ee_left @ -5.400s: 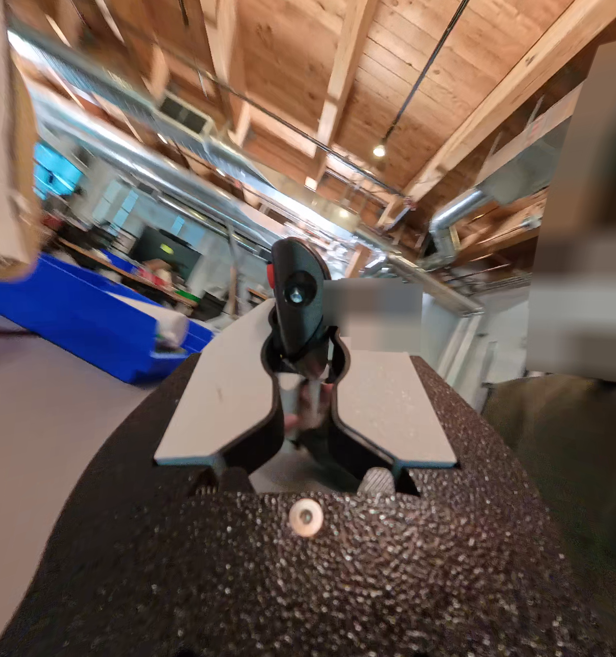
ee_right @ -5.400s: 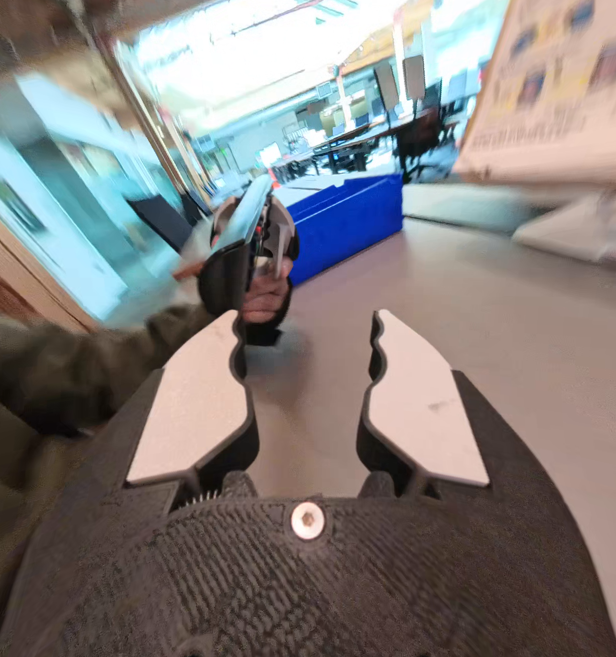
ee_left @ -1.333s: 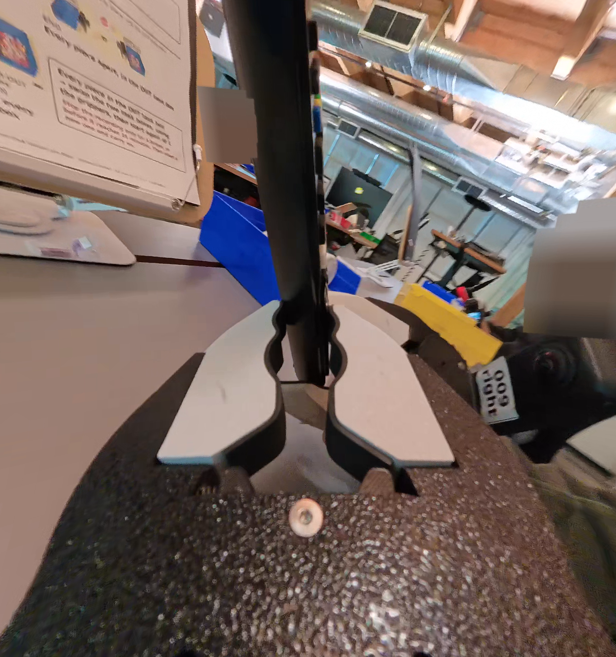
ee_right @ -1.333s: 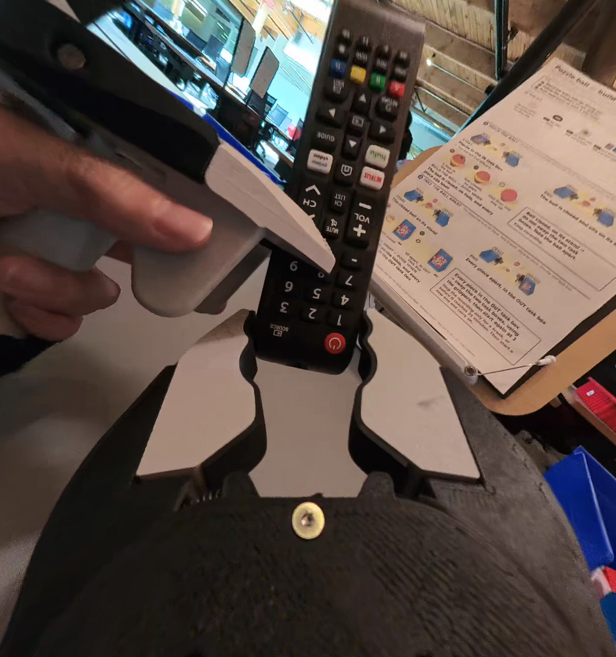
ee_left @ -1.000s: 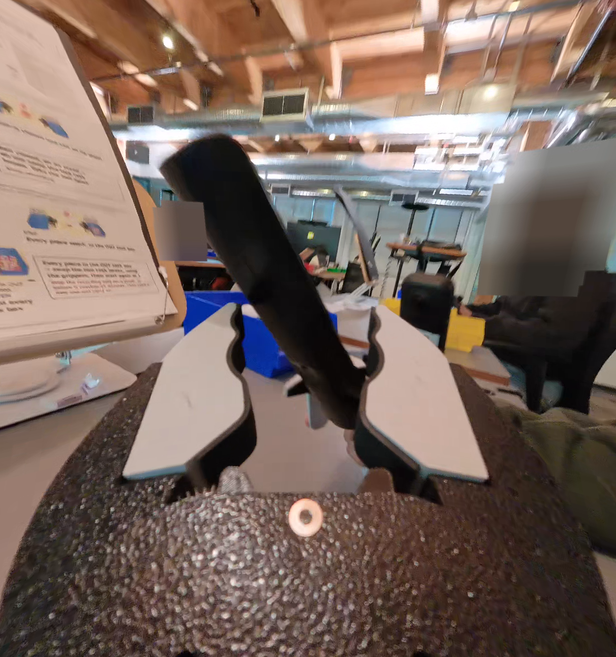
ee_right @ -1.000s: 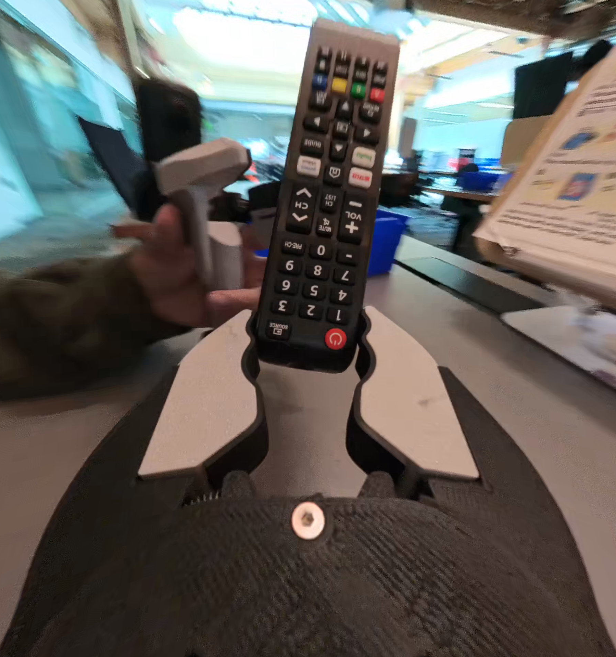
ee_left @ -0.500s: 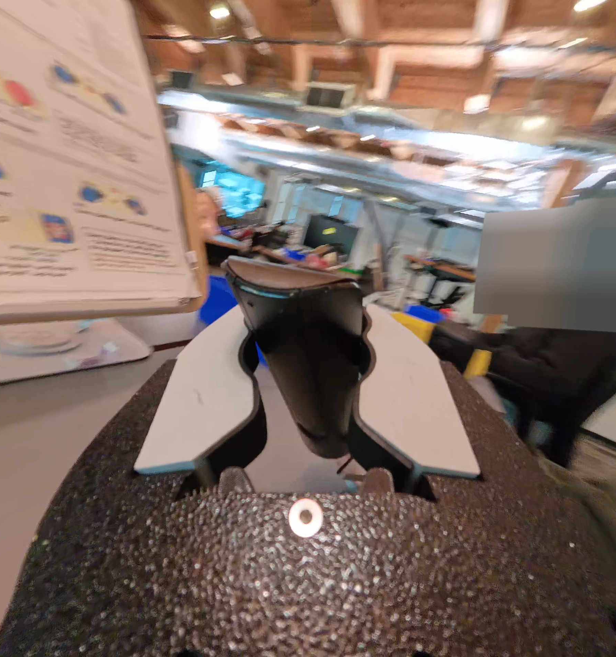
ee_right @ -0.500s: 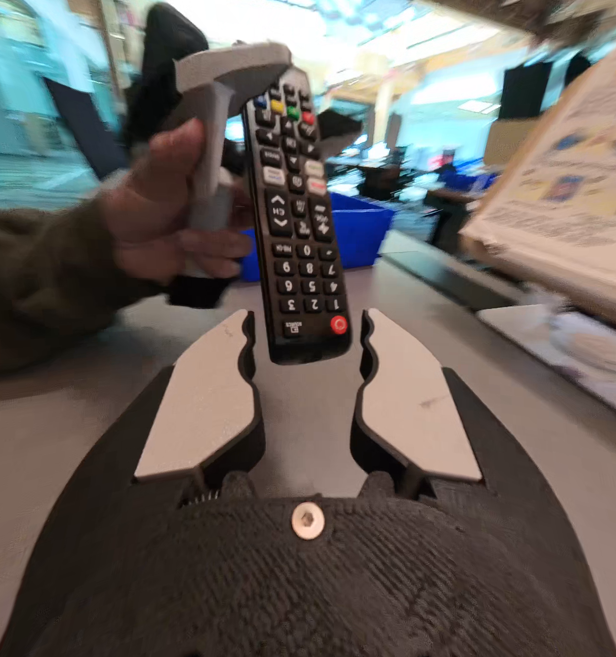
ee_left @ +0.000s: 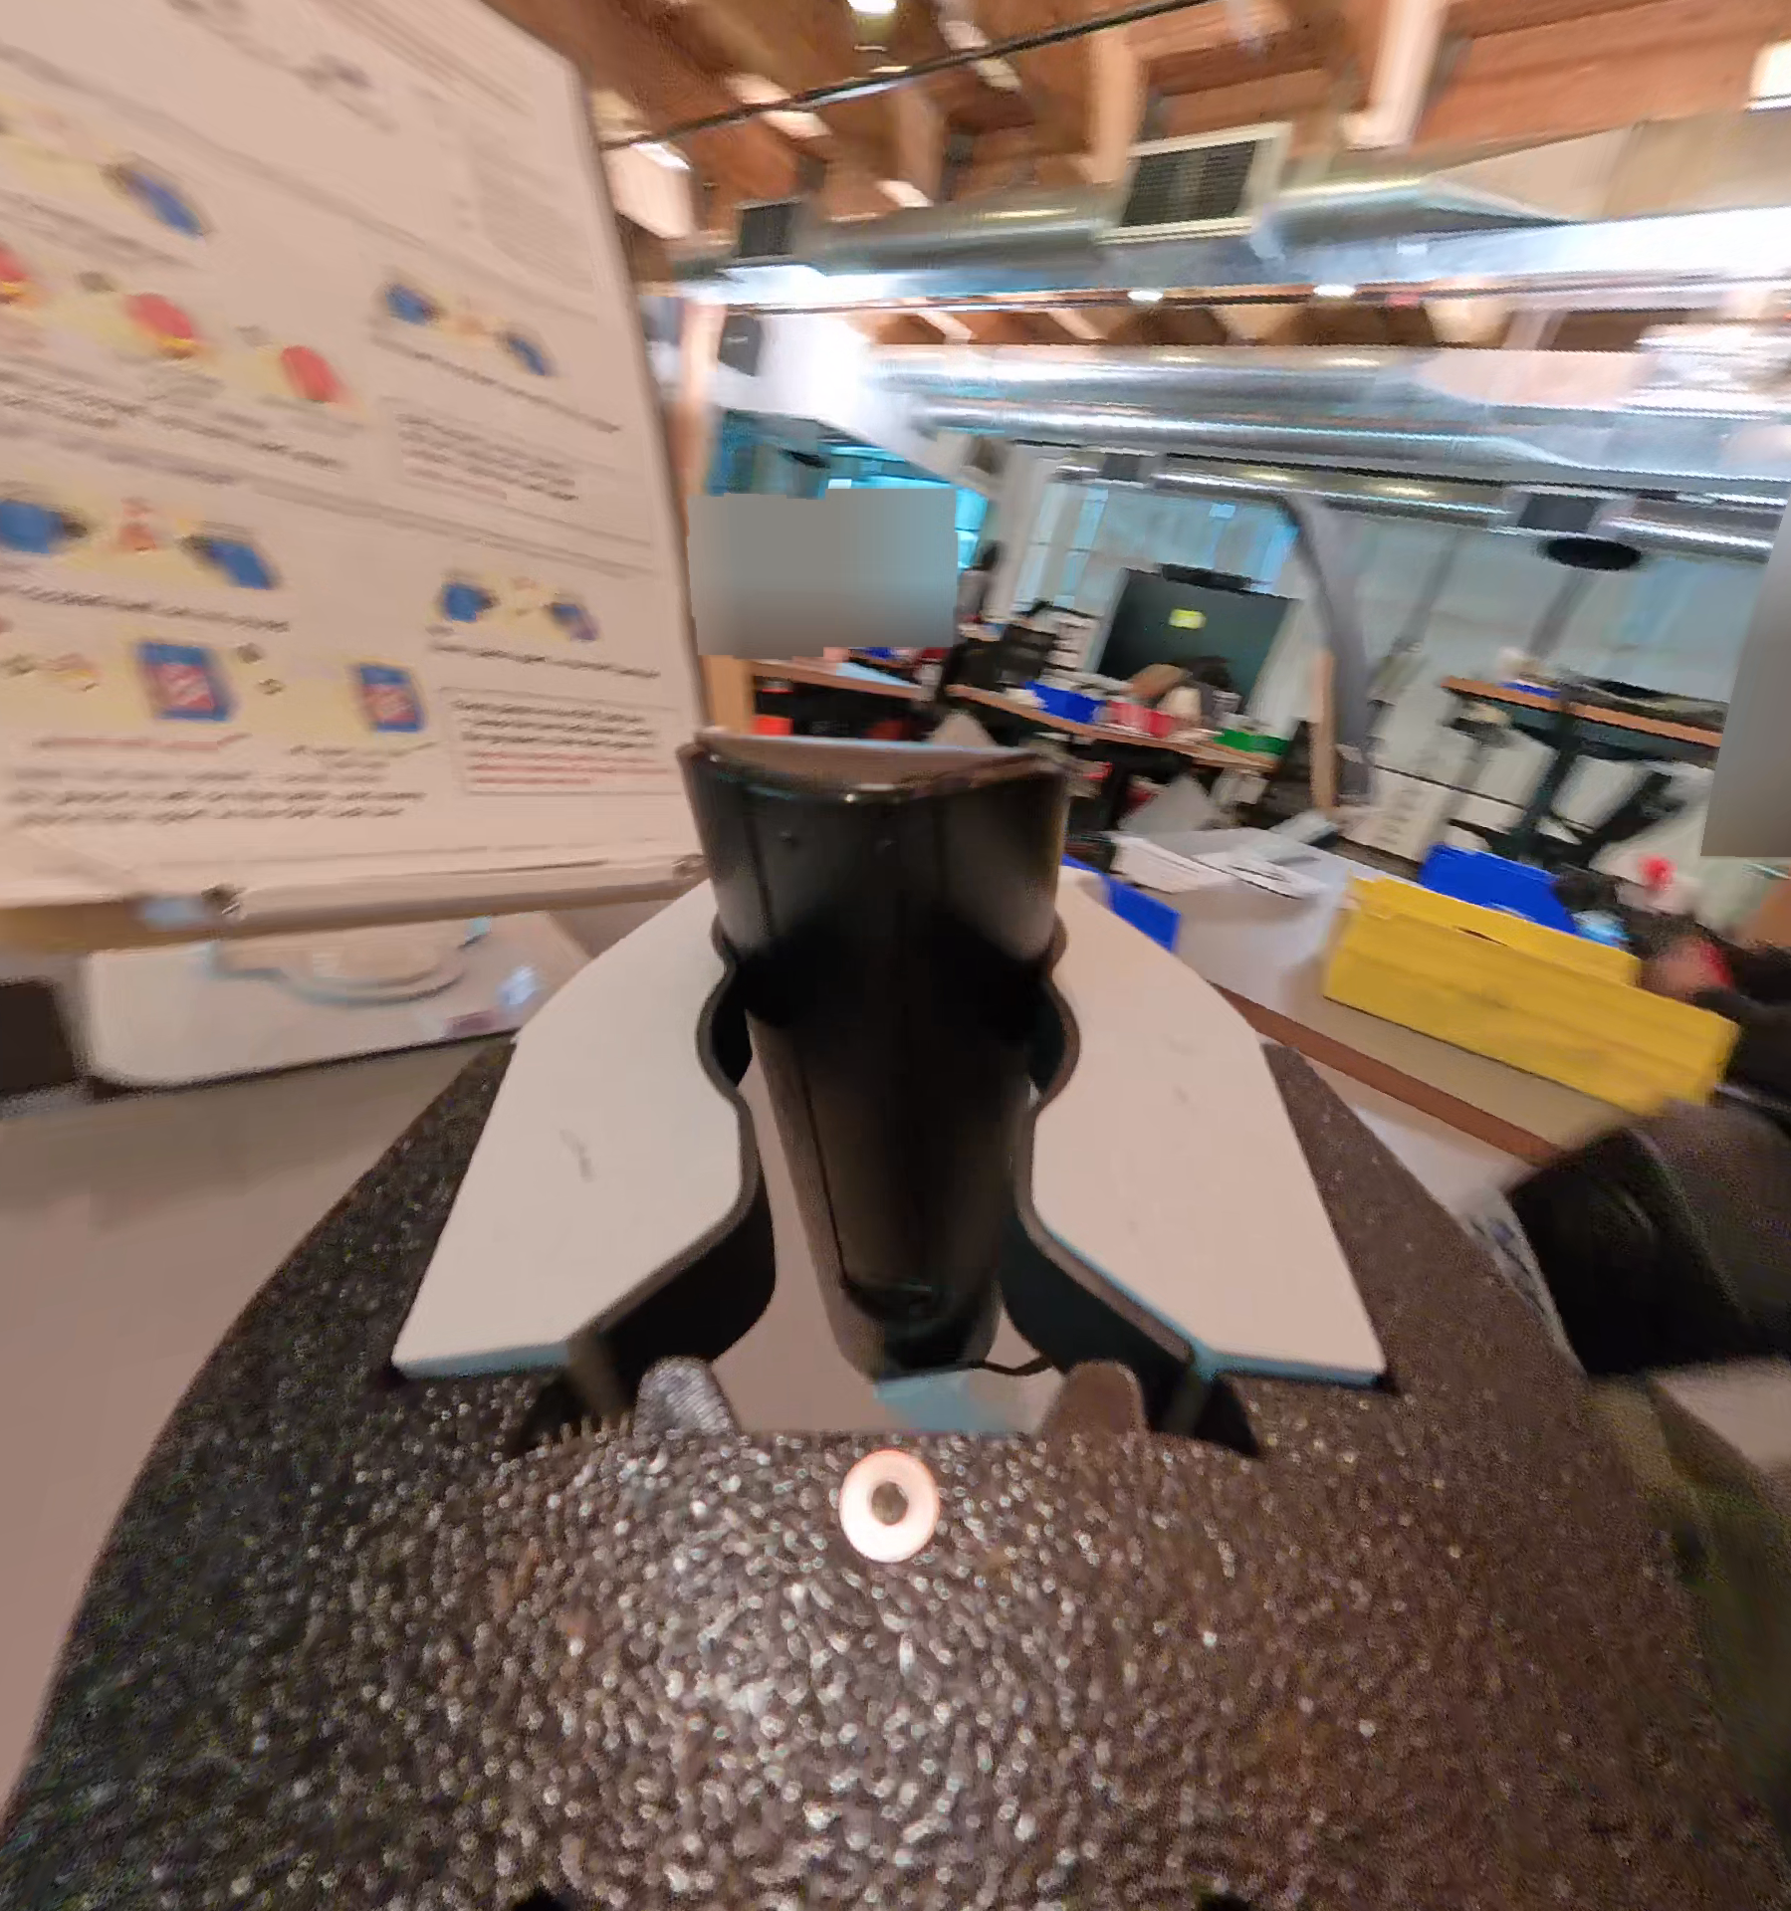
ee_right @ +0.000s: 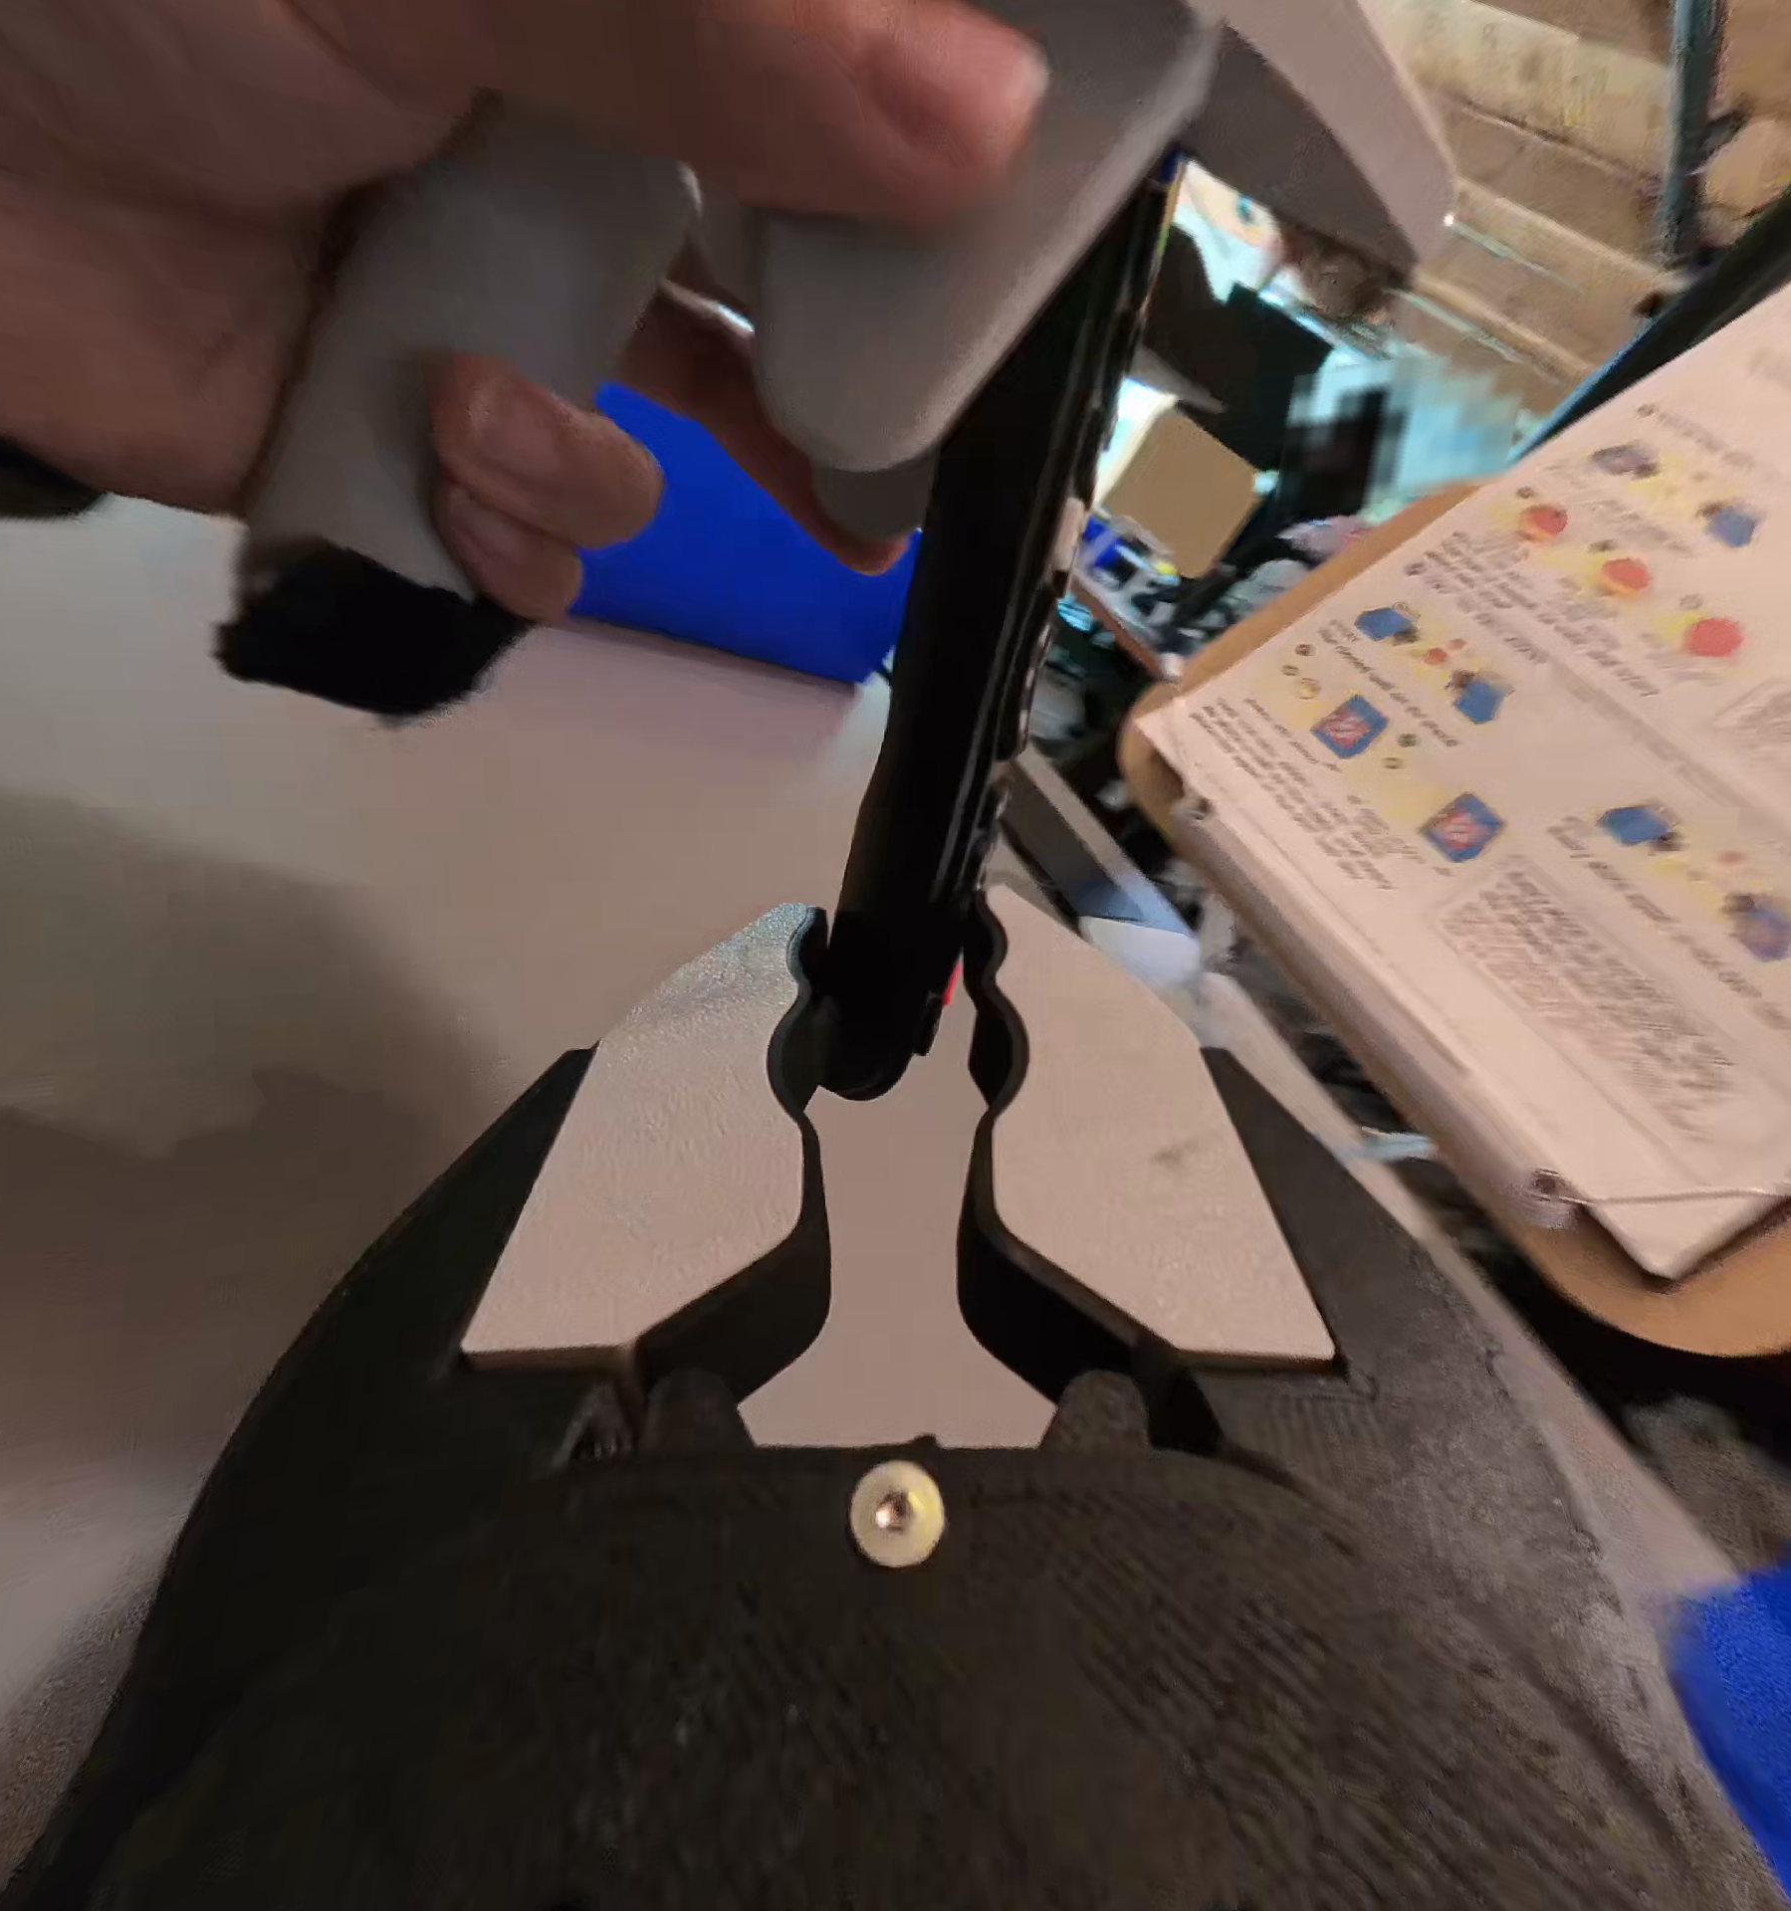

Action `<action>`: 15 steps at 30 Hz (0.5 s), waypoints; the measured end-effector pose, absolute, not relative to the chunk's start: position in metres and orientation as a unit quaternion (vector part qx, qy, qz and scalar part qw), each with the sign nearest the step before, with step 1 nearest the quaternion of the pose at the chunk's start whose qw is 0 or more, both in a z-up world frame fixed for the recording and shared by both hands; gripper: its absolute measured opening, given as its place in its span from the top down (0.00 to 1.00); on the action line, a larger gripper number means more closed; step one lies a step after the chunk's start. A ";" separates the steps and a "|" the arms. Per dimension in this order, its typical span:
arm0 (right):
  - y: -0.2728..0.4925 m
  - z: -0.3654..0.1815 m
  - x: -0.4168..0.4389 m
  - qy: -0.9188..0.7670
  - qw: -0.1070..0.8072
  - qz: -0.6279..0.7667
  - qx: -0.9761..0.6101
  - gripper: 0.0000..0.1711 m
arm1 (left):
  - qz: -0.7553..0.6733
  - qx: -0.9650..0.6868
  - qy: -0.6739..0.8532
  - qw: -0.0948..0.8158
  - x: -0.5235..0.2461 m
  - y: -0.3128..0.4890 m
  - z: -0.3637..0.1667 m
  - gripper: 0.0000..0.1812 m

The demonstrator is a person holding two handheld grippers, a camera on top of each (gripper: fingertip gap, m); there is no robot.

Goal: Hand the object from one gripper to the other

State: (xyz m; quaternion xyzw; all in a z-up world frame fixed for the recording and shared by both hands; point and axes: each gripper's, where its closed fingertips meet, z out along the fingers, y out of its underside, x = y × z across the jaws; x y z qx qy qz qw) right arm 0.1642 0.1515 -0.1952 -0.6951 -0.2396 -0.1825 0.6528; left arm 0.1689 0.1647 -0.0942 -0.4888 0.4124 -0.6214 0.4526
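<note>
The object is a black remote control. In the left wrist view my left gripper is shut on the remote, whose smooth back faces the camera and which stands upright between the fingers. In the right wrist view the remote shows edge-on. Its upper part is clamped by the left gripper's grey fingers, held by a hand. My right gripper has its jaws drawn in around the remote's lower end. Its left finger touches the remote. Its right fingertip meets the button side, with a thin gap lower down.
A clipboard with an instruction sheet stands on the grey table, over a white device. The sheet is close to the right of my right gripper. A blue bin and yellow bins lie farther off. Across from one pair of fingers to the other is roughly 10 cm.
One second ago the right gripper held the remote and the left was open. The left then shut on it and the right opened. Now the remote is edge-on and the right jaws have narrowed around it.
</note>
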 end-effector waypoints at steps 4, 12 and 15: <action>0.136 -0.184 0.144 -0.211 0.700 0.075 -0.678 0.86 | -0.666 -0.369 0.501 0.411 0.156 0.142 -0.083 0.65; 0.098 -0.165 0.119 -0.242 0.678 0.343 -0.603 0.87 | -0.739 -0.281 0.545 0.279 0.123 0.131 -0.086 0.76; 0.101 -0.175 0.108 -0.255 0.650 0.353 -0.622 0.87 | -0.739 -0.259 0.570 0.249 0.119 0.118 -0.090 0.84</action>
